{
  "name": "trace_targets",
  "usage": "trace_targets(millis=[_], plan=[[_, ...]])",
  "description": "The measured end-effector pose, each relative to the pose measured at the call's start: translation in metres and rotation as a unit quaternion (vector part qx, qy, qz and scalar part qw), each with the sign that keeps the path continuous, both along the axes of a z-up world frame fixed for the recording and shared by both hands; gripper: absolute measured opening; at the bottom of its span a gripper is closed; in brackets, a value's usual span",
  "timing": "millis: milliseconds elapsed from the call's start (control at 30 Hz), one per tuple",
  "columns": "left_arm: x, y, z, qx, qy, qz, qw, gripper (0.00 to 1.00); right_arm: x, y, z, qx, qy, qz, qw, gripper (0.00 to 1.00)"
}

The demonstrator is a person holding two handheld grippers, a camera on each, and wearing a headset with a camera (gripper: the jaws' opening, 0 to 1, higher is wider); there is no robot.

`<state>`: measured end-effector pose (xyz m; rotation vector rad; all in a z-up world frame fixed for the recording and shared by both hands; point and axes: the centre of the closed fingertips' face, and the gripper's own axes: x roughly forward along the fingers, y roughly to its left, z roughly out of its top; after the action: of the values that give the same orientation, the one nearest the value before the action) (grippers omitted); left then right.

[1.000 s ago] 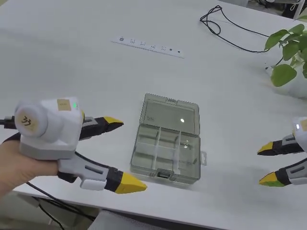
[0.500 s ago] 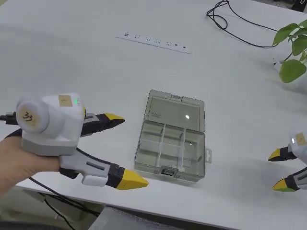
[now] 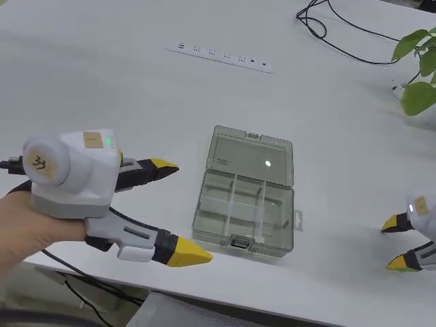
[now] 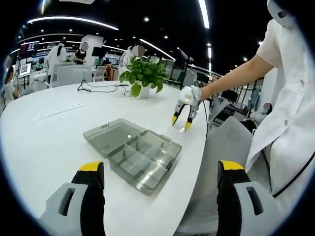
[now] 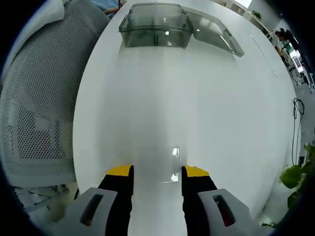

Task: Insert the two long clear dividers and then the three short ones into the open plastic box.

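Observation:
The open smoky plastic box [image 3: 245,197] lies on the white table, lid laid back, with clear dividers standing inside as several compartments. It also appears in the left gripper view [image 4: 133,147] and far ahead in the right gripper view [image 5: 162,22]. My left gripper [image 3: 180,211] hovers left of the box, jaws wide open and holding nothing [image 4: 160,167]. My right gripper [image 3: 394,243] is low over the table's right side, well away from the box, and open [image 5: 158,171]. A small clear divider [image 5: 174,164] sits on the table between its tips.
A white power strip [image 3: 218,56], a black cable [image 3: 340,27] and a potted plant [image 3: 419,68] sit toward the back and right. The table's near edge runs just below both grippers. A grey mesh chair [image 5: 34,123] stands beside the table.
The head camera has shifted a little. My right gripper has dropped lower and drawn back toward the right edge. The left gripper and the box stay put.

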<state>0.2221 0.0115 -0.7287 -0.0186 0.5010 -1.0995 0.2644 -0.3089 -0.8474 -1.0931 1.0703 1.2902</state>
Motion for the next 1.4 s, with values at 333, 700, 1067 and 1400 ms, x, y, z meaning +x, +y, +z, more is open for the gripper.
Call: trace_targets(millis=[333,700,1067,1400], plan=[[-0.001,0.001,0.000,0.000,0.000,-0.001,1.0000,0.97,0.000,-0.001,0.000,-0.007,0.000,0.002,1.0000,0.33],[-0.001,-0.001,0.003,0.001,-0.003,-0.004,1.0000,0.97,0.003,-0.002,0.001,-0.005,-0.008,-0.006,0.9999,0.33],[0.000,-0.003,0.010,0.000,-0.008,-0.011,0.9999,0.97,0.004,0.018,0.029,0.040,-0.040,-0.039,0.9976,0.33],[0.003,-0.007,0.019,-0.005,-0.013,-0.017,0.9998,0.95,0.004,0.046,0.068,0.079,-0.083,-0.049,0.9923,0.33]])
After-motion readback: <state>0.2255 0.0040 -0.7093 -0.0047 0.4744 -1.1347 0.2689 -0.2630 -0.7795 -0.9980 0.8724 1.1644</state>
